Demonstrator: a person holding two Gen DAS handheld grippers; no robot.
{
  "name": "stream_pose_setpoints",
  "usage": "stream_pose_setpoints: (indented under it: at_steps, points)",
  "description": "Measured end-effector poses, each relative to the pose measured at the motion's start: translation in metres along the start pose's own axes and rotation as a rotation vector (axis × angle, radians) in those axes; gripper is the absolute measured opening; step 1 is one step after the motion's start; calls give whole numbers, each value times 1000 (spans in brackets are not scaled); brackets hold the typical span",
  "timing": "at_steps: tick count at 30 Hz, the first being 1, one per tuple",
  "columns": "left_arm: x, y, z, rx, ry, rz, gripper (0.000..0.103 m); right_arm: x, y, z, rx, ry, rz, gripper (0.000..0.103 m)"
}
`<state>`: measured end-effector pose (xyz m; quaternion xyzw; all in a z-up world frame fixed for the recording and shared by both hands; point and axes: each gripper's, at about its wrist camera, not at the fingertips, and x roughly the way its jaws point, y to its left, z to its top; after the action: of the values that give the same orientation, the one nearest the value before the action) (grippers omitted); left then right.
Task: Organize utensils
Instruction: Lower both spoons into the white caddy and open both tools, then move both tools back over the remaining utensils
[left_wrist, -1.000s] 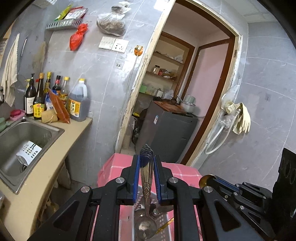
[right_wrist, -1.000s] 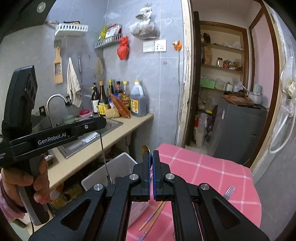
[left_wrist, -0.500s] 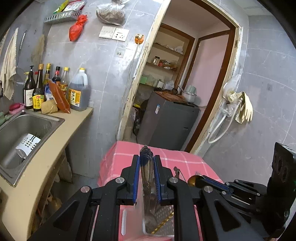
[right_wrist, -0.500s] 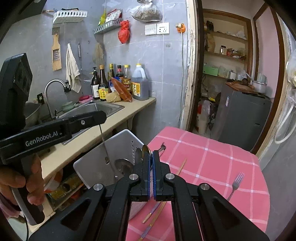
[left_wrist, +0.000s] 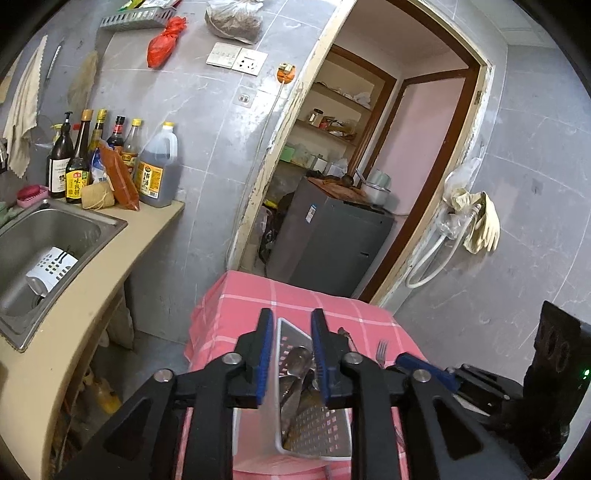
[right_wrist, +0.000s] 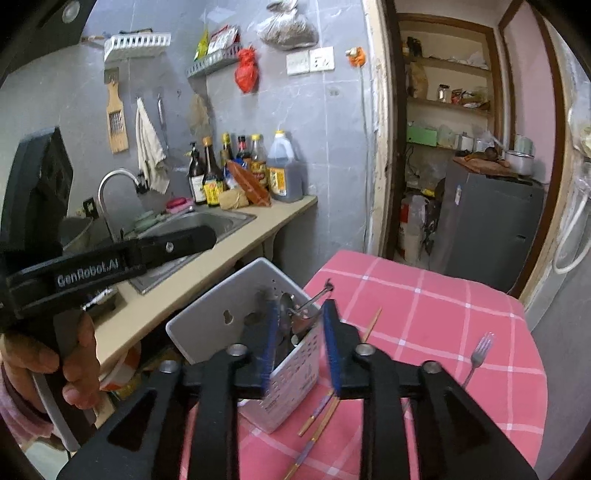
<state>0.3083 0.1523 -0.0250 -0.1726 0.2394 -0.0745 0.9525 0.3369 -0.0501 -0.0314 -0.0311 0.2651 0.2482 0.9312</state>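
- The table (right_wrist: 424, 314), under a pink checked cloth, fills the lower middle of both views; its near edge is cut off by the gripper bodies.
- The white perforated utensil holder (right_wrist: 295, 373) stands on the table's left part, close to the counter (right_wrist: 207, 273). It is tilted, its open mouth turned up and towards the right camera, its long axis running from that mouth down to the cloth. In the left wrist view the holder (left_wrist: 314, 417) shows mostly as its holed inner wall, half covered by the fingers.
- The left gripper (left_wrist: 291, 354) has just been opening; its blue pads stand apart over the holder's mouth and press on nothing.
- The right gripper (right_wrist: 299, 347) has likewise just been opening; its pads are apart on either side of the holder's rim, and no utensil is pinched between them.
- A spoon (left_wrist: 295, 365) lies inside the holder, bowl uppermost, handle pointing down into it. Other metal pieces beside it overlap and are hard to tell apart.
- Chopsticks (right_wrist: 321, 413) lie on the cloth just right of the holder, long axis running towards the far side of the table; their near ends are blurred.
- A fork (right_wrist: 480, 350) lies well apart on the right side of the table, tines pointing away from the camera.
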Motion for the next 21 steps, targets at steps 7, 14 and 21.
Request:
stream_pose_setpoints:
  at_steps: [7,14,21]
  points:
    - [-9,-22,-1,29,-27,-4,50,-38,-29,4,91,-120,-86,55]
    - [-14,-58,-2,77,-76,-8,83,-83,-73,4,187,-240,-193,82]
    - [-9,-99,-8,132,-114,-12,101,-117,-117,-6,236,-302,-263,102]
